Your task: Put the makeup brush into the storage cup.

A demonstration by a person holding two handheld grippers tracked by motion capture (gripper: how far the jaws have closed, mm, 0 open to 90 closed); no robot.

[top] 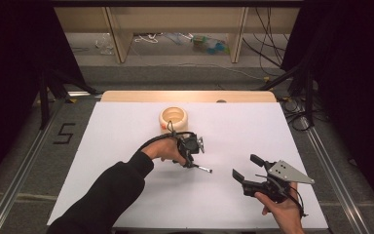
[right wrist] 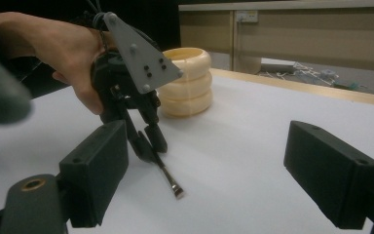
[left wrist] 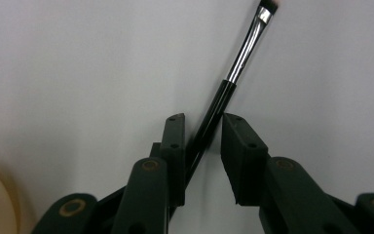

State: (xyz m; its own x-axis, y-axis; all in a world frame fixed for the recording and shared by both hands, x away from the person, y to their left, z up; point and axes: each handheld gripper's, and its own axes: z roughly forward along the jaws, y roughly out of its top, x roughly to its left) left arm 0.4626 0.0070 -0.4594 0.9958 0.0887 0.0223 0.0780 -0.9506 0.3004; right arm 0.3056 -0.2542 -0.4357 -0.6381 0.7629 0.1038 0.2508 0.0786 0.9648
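Centrally on the white table (top: pixel 126 146) lay a slim black-handled makeup brush (left wrist: pixel 233 80) with a silver ferrule, its handle between the jaws of the left gripper (left wrist: pixel 202 141). Those jaws stood slightly parted; the handle touched one pad, with a gap at the other, so no firm clench was evident. The right gripper (right wrist: pixel 204 165) hovered near the table's front right, jaws wide apart, holding nothing. A cream ribbed holder (top: pixel 173 118) stood behind the left gripper. Judged step: grasping the brush; closing squarely on mid-handle, low to the table, should stop it rolling. Bristle tip cut off in the left gripper view; holder's contents indistinct.
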